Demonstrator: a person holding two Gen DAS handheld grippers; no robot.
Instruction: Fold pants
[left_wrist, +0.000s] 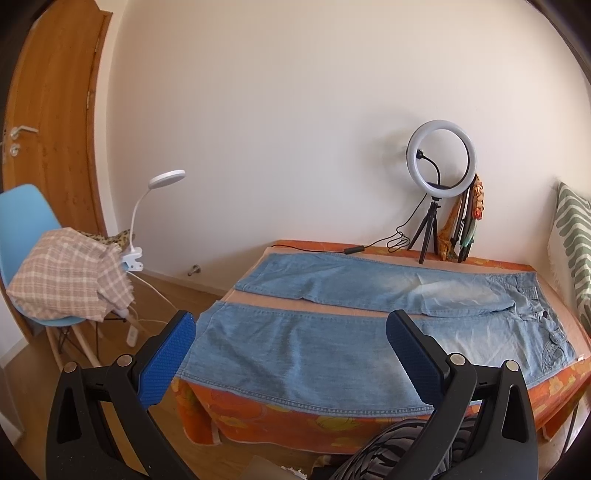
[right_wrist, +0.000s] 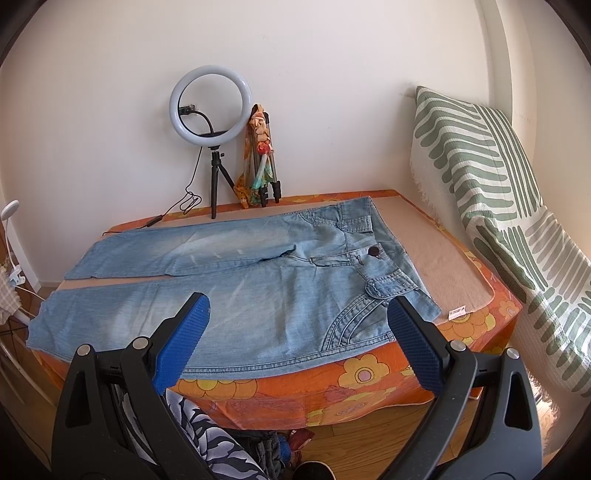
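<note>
Light blue jeans (left_wrist: 314, 350) lie flat on the table, legs spread apart toward the left, waist to the right. They also show in the right wrist view (right_wrist: 258, 288), with a dark waist button (right_wrist: 373, 251). My left gripper (left_wrist: 291, 332) is open and empty, held above the near leg near the table's front edge. My right gripper (right_wrist: 297, 317) is open and empty, held in front of the hip and pocket area. Neither gripper touches the jeans.
The table has an orange flowered cloth (right_wrist: 369, 376). A ring light on a tripod (right_wrist: 210, 107) and a folded tripod with a scarf (right_wrist: 260, 162) stand at the back wall. A green-striped cushion (right_wrist: 498, 206) is on the right. A blue chair with checked cloth (left_wrist: 70, 280) and a clip lamp (left_wrist: 166, 181) stand left.
</note>
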